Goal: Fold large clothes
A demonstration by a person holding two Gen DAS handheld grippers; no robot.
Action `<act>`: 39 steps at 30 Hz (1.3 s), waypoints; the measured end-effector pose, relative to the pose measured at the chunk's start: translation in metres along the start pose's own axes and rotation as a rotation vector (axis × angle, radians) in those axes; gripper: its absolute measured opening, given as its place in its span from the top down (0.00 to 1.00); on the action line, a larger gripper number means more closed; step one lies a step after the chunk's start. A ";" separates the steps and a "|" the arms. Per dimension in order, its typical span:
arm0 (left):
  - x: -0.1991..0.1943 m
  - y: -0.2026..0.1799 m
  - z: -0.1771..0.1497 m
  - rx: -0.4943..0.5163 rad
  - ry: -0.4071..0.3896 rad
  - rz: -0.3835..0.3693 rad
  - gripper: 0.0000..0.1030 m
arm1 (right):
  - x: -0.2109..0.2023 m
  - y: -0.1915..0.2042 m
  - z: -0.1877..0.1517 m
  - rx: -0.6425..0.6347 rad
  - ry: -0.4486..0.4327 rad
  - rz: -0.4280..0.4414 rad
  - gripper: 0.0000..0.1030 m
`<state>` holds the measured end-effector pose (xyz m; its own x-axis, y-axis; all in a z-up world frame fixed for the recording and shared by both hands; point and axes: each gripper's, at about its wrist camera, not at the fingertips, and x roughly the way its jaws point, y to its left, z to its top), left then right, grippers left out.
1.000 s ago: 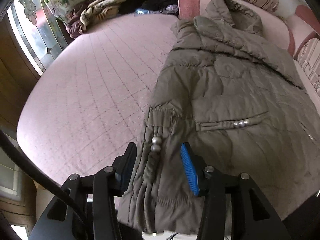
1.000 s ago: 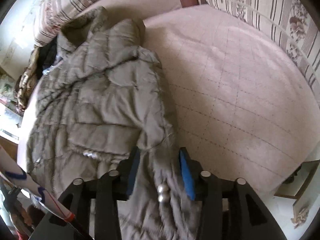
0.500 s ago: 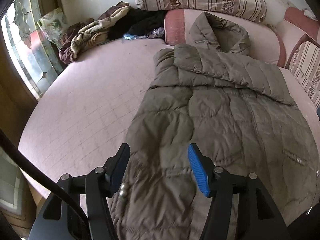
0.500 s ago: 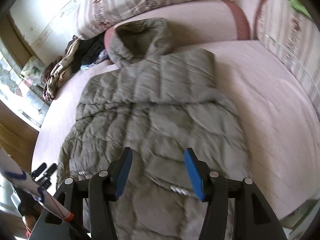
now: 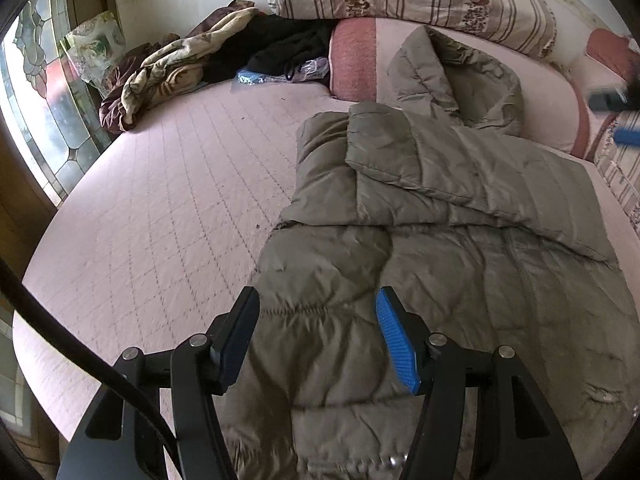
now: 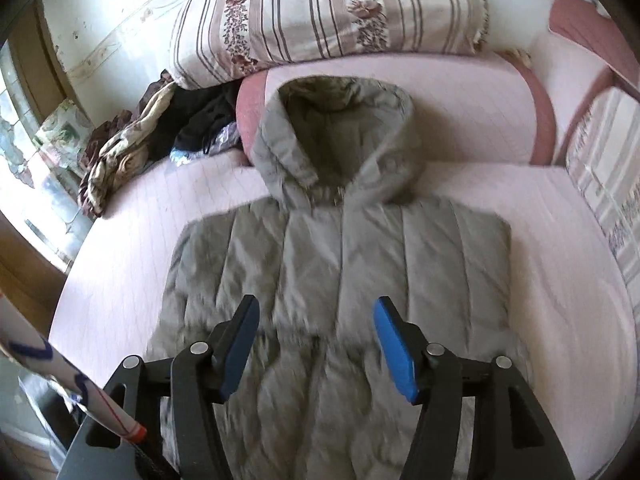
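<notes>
An olive-grey hooded puffer coat [image 5: 460, 248] lies flat on the pink quilted bed, hood toward the pillows, with one sleeve folded across its chest. My left gripper [image 5: 316, 316] hovers over the coat's lower left part, open, with nothing between its fingers. In the right wrist view the same coat [image 6: 340, 264] lies spread below the hood [image 6: 340, 136]. Above the coat's middle, my right gripper [image 6: 314, 320] has its jaws opening, and no cloth is caught between them. The right gripper's blue pad also shows at the far right edge of the left wrist view.
A pink quilted bed [image 5: 168, 208] carries the coat. A striped floral pillow [image 6: 320, 12] leans at the headboard. A heap of crumpled clothes [image 5: 176, 68] lies at the bed's far left corner by a stained-glass window [image 5: 40, 92]. A patterned stick [image 6: 60, 376] crosses the right view's lower left.
Both grippers let go of the coat's hem and opened wider. They pulled up and back from the coat; the right view swung round to face the hood squarely.
</notes>
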<state>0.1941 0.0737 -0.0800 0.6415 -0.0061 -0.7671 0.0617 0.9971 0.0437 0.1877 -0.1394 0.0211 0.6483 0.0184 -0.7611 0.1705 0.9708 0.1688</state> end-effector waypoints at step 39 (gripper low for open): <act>0.058 0.056 0.021 -0.131 0.078 -0.083 0.41 | 0.245 0.032 0.250 0.198 -0.019 -0.274 0.91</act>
<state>0.2504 0.1271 -0.1088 0.5766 -0.0876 -0.8123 0.0079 0.9948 -0.1016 0.5373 -0.1637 -0.0036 0.5719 -0.2434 -0.7834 0.4803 0.8735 0.0792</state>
